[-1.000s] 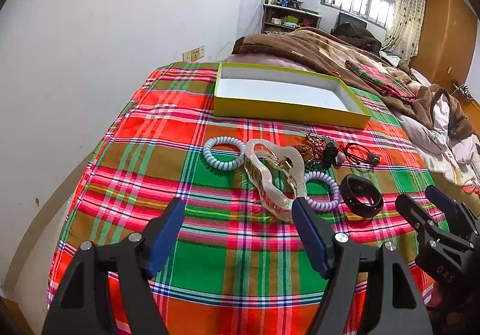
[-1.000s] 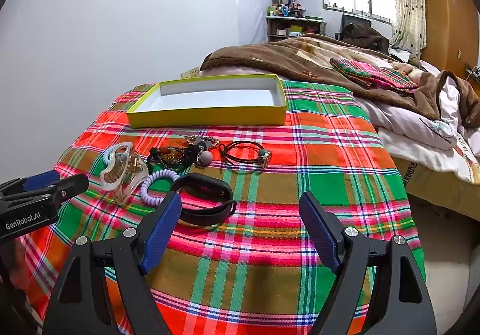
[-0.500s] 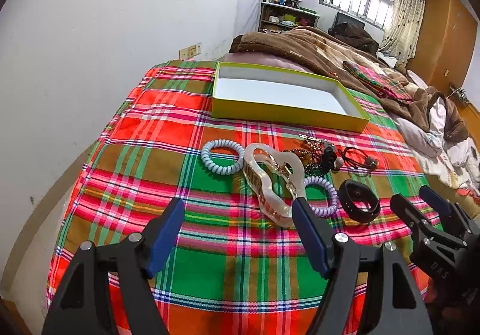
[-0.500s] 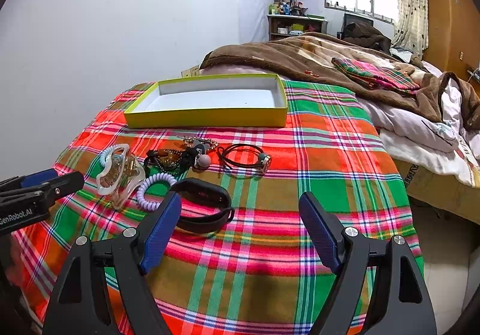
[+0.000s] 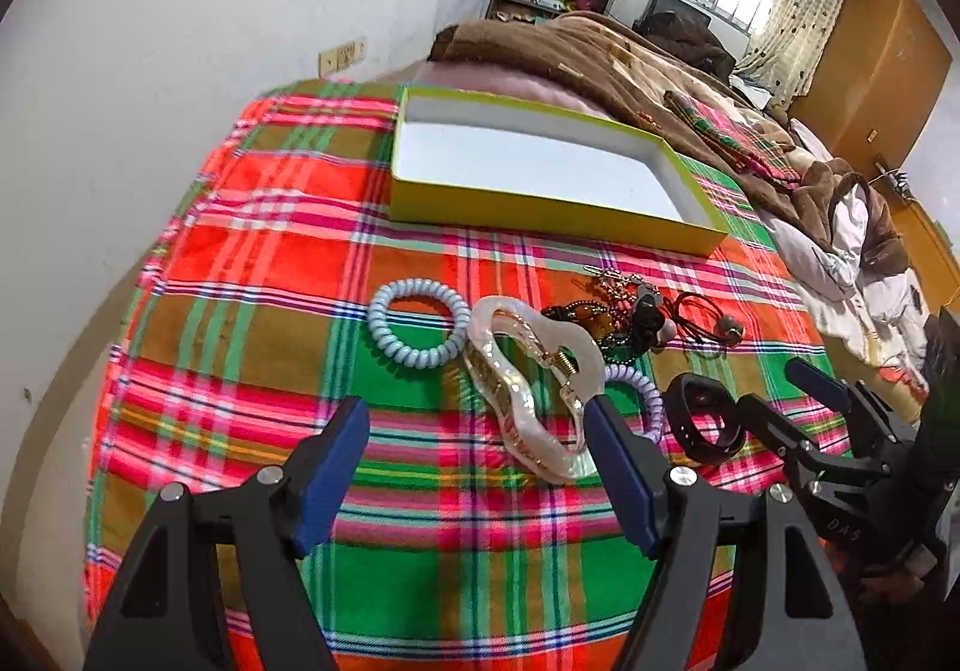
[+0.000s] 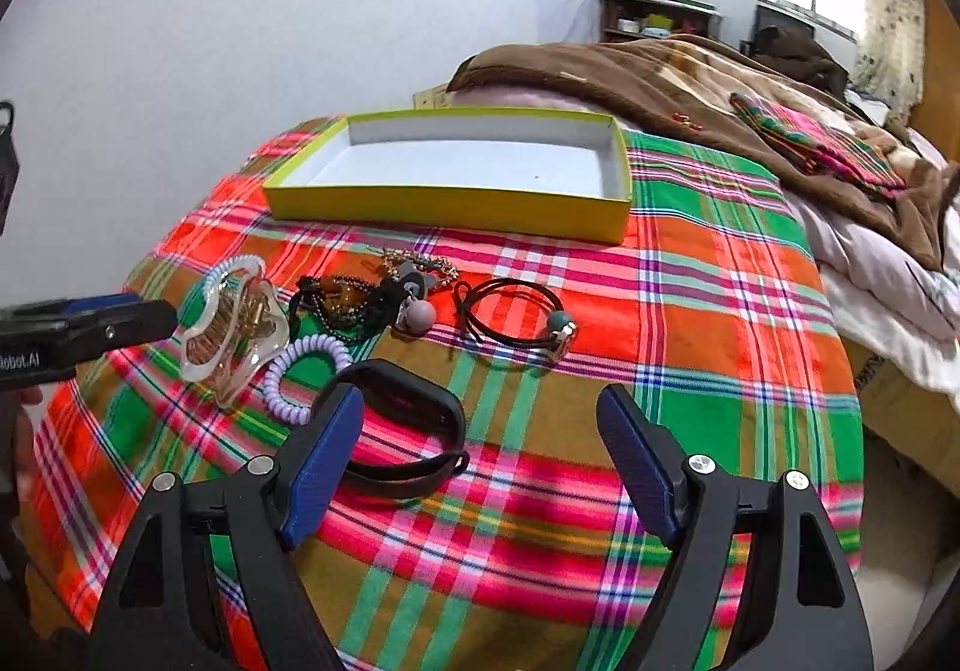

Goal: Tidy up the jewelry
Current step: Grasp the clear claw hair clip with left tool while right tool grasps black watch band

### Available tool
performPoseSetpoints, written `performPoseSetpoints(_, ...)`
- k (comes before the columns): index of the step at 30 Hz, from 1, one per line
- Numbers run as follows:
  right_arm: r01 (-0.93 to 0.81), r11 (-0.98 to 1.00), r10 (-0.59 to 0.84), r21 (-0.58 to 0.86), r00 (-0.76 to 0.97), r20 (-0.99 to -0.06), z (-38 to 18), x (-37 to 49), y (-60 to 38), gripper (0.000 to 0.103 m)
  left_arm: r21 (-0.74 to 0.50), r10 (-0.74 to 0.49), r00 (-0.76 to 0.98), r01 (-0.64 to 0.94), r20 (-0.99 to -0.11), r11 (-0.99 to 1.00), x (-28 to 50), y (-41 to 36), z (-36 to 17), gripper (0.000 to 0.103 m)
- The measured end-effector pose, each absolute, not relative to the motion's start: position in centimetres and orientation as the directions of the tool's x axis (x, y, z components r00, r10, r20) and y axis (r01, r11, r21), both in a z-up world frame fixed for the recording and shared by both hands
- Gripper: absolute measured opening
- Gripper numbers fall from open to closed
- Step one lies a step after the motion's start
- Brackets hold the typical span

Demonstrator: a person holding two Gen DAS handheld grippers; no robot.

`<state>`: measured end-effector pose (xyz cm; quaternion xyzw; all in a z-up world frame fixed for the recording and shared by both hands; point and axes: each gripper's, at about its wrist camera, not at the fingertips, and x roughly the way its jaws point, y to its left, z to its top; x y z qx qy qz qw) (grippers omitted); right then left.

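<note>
Left wrist view: jewelry lies in a loose row across the middle of a plaid cloth [image 5: 252,227]. At the centre a pearly hair claw [image 5: 528,371] rests on its side, its near end just beside the left gripper's [image 5: 480,467] right finger. At the claw's 10 o'clock sits a pale blue spiral hair tie [image 5: 417,329], close to touching it; at its 3 o'clock a lilac spiral tie [image 5: 639,392] shows partly behind the finger. A black wristband [image 5: 705,419] lies at 3 o'clock of the lilac tie. Tangled beaded pieces [image 5: 606,311] sit at the claw's 1 o'clock, with a black elastic hair tie [image 5: 705,320] further toward 3 o'clock. Beyond the row, at 12 o'clock, stands a shallow yellow-green box [image 5: 540,203] with a white inside, nothing in it. Left gripper fingers are spread wide above the cloth, nothing between them. Right wrist view: the right gripper [image 6: 480,467] is likewise spread wide, gripping nothing; the wristband lies just behind its left finger, partly hidden. The left gripper enters at 9 o'clock, tips near the claw. Behind the box, at 1 o'clock, a brown blanket [image 6: 660,77] covers the bed; a white wall [image 6: 240,11] fills 10 to 12 o'clock.
</note>
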<state>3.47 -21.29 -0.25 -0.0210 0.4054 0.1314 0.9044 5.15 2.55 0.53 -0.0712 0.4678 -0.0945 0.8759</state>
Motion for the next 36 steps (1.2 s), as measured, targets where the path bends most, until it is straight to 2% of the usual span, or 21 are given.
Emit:
performPoseSetpoints(3,-0.299,0.953,0.229,0.048,0.610,-0.759,-0.7,4.2,-21.0,0.073,-0.258,-0.277,0.498,0.108,-0.822,0.960,6.1,2.4,-0.3,0.076)
performPoseSetpoints(7,-0.328,0.943,0.246,0.059,0.568,-0.786,-1.5,5.3,-21.1,0.062,-0.243,-0.257,0.488,0.092,-0.834,0.966,6.6,2.4,-0.6,0.076)
performPoseSetpoints(10,-0.360,0.929,0.281,0.082,0.544,-0.791,-1.8,5.6,-21.0,0.061,-0.244,-0.263,0.471,0.103,-0.842,0.964,6.9,2.2,-0.8,0.075)
performPoseSetpoints(14,-0.405,0.911,0.298,0.077,0.519,-0.801,-2.3,5.7,-20.3,0.050,-0.240,-0.260,0.452,0.102,-0.853,0.965,7.2,2.3,-1.1,0.074)
performPoseSetpoints(19,-0.431,0.901,0.288,0.050,0.506,-0.813,-2.6,5.7,-19.7,0.044,-0.236,-0.258,0.417,0.102,-0.872,0.966,7.5,2.0,-2.1,0.069)
performPoseSetpoints(26,-0.447,0.894,0.286,0.038,0.502,-0.816,-2.8,5.7,-19.3,0.042,-0.196,-0.221,0.420,0.102,-0.880,0.975,7.8,1.6,-2.3,0.066)
performPoseSetpoints(27,-0.449,0.893,0.284,0.035,0.503,-0.816,-2.8,5.7,-19.2,0.041,-0.193,-0.218,0.421,0.102,-0.880,0.976,8.0,1.5,-2.3,0.062)
performPoseSetpoints(29,-0.454,0.891,0.288,0.034,0.504,-0.815,-2.7,5.6,-19.1,0.028,-0.199,-0.223,0.422,0.101,-0.879,0.975,8.1,1.5,-2.3,0.057)
performPoseSetpoints(31,-0.453,0.891,0.278,0.019,0.512,-0.813,-2.7,5.4,-18.8,0.028,-0.183,-0.209,0.424,0.101,-0.881,0.978,8.3,1.4,-2.3,0.041)
performPoseSetpoints(34,-0.448,0.894,0.272,0.014,0.518,-0.811,-2.7,5.3,-18.9,0.027,-0.173,-0.203,0.422,0.108,-0.884,0.979,8.4,1.3,-2.4,0.030)
performPoseSetpoints(36,-0.438,0.899,0.270,0.017,0.522,-0.809,-2.7,5.3,-19.0,0.026,-0.177,-0.209,0.420,0.114,-0.883,0.978,8.4,1.3,-2.4,0.028)
